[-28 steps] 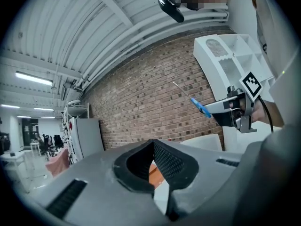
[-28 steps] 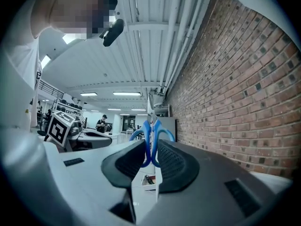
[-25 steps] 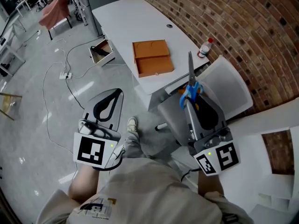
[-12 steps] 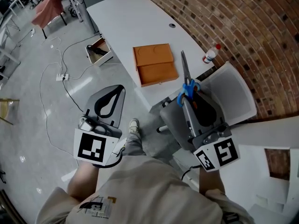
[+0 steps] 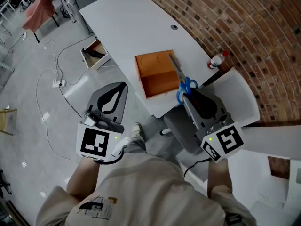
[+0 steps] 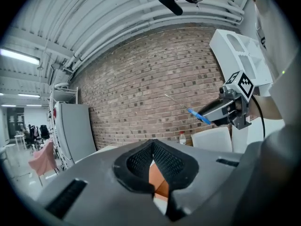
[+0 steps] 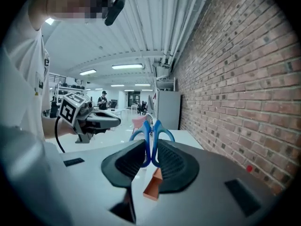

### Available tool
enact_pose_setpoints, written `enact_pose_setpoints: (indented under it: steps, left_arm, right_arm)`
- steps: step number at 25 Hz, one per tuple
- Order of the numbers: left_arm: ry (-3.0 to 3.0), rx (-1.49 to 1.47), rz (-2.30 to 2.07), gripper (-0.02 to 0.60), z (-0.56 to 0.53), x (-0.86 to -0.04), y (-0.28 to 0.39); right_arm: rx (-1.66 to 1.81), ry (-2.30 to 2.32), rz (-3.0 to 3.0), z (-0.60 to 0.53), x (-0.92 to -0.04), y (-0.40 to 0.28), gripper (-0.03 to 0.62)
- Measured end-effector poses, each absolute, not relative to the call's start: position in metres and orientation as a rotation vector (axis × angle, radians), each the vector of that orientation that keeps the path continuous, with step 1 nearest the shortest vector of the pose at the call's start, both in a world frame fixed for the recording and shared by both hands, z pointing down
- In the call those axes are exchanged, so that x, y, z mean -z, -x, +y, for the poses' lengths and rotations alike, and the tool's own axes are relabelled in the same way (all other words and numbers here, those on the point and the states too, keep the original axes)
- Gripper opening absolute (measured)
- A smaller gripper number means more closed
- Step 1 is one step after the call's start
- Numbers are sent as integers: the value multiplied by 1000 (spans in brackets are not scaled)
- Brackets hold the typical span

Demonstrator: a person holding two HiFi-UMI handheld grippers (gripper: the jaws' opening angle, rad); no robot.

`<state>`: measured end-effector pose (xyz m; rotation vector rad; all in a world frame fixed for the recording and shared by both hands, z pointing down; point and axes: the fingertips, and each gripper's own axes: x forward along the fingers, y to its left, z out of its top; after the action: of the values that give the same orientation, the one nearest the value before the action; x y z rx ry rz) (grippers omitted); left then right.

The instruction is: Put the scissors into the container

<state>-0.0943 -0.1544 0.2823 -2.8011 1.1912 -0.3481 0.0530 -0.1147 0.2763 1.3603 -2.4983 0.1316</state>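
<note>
Firmly, right gripper (image 5: 187,96) jaws pinch scissors (image 5: 181,77) near the container (image 5: 155,74); left gripper (image 5: 118,87) jaws closed.

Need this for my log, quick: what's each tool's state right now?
Left tool: closed, empty.
Right tool: closed on the scissors.

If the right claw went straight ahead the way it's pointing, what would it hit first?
Likely the orange container on the white table: the scissors in the right claw point over its right edge. Height is unclear, so they might pass above it.
</note>
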Motion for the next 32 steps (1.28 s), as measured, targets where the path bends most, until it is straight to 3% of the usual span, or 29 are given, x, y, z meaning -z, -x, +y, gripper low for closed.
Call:
enact_pose_setpoints:
  steps: [12,32]
  left_arm:
    - [2884,407,1145,9,-229,-320,94]
    - [2986,647,1253,9,-272,-418,39]
  right_arm:
    - [-174,-1117,-2328,-189,-341,-53,78]
    - [-389,-583,-2106,-228,-511,-83,79]
